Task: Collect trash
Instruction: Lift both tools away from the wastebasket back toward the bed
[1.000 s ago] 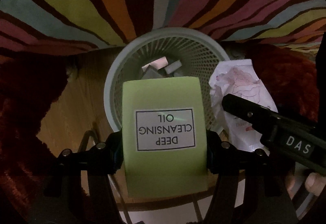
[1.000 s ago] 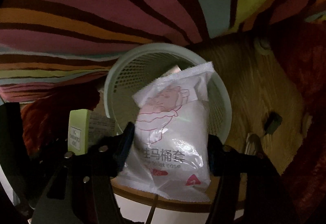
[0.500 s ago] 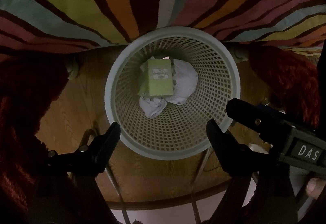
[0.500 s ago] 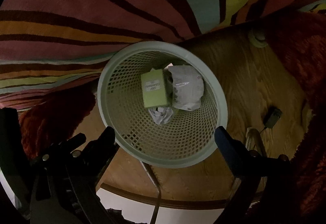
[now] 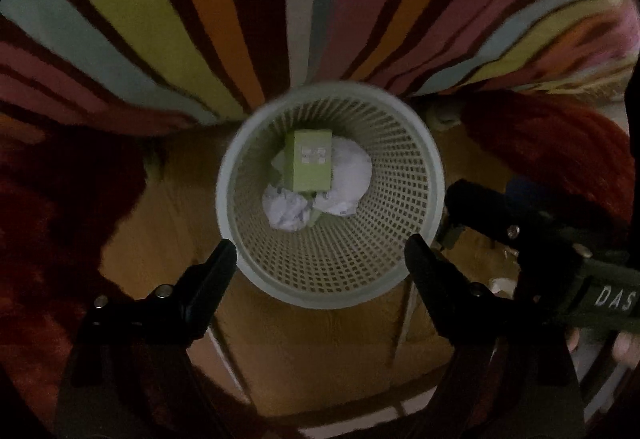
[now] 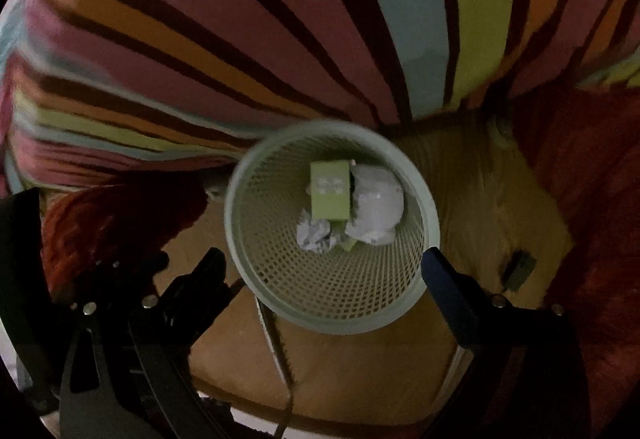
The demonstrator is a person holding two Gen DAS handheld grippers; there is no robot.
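Observation:
A pale mesh waste basket (image 5: pixel 416 239) stands on the wooden floor; it also shows in the right wrist view (image 6: pixel 256 263). Inside lie a green box (image 5: pixel 310 161) (image 6: pixel 330 191), a white plastic packet (image 5: pixel 348 179) (image 6: pixel 378 209) and a crumpled paper ball (image 5: pixel 286 211) (image 6: pixel 316 235). My left gripper (image 5: pixel 320 255) is open and empty above the basket's near rim. My right gripper (image 6: pixel 322 267) is open and empty above the basket too; its body shows at the right of the left wrist view (image 5: pixel 540 239).
A striped multicoloured cloth (image 5: pixel 240 19) (image 6: pixel 280 39) hangs behind the basket. Red shaggy rug (image 5: pixel 560 151) (image 6: pixel 592 179) lies on both sides. A small dark plug (image 6: pixel 518 271) and thin cables (image 6: pixel 276 339) lie on the wooden floor (image 5: pixel 320 351).
Both grippers opened and dropped the green box and the white packet into the basket. Both grippers have since risen, so the basket looks smaller.

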